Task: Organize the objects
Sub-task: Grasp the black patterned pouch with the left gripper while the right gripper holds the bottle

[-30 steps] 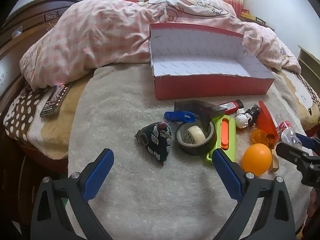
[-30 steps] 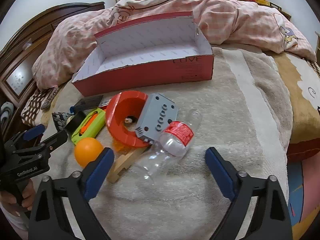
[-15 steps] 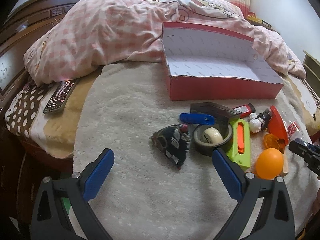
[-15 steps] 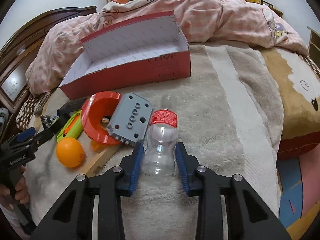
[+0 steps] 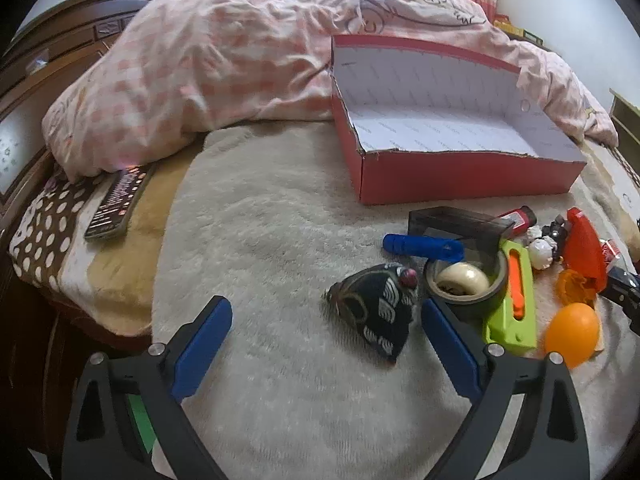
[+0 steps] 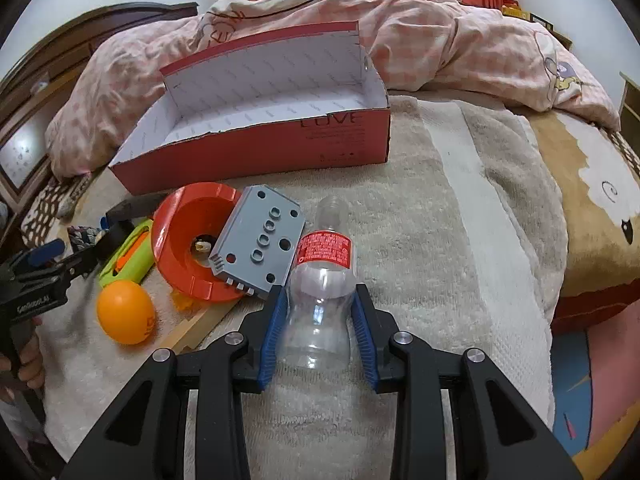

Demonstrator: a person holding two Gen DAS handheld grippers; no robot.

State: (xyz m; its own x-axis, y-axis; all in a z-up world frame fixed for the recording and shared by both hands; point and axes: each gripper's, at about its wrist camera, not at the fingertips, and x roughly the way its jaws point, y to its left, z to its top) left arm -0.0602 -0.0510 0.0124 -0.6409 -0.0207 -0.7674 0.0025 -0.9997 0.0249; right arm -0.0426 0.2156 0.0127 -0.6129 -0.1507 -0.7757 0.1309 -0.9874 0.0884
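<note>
My right gripper (image 6: 318,320) is shut on a clear plastic bottle (image 6: 322,276) with a red label, its neck pointing toward an open red cardboard box (image 6: 256,148). Left of the bottle lie a grey block (image 6: 260,246), an orange ring (image 6: 188,240), an orange ball (image 6: 125,312) and a green cutter (image 6: 128,256). My left gripper (image 5: 326,344) is open above the cream blanket, with a dark patterned pouch (image 5: 376,310) between its fingers' line near the right finger. The box (image 5: 460,176) stands beyond.
Near the pouch lie a tape roll (image 5: 466,282), a blue tube (image 5: 424,246), a dark case (image 5: 456,222), the green cutter (image 5: 512,300) and the orange ball (image 5: 572,334). A remote (image 5: 118,202) lies at the left. A pink quilt (image 5: 224,76) is heaped behind.
My right gripper closed on the bottle, which turned neck-forward and now sits between the pads. My left gripper drifted left, so the pouch and clutter shifted right in its view.
</note>
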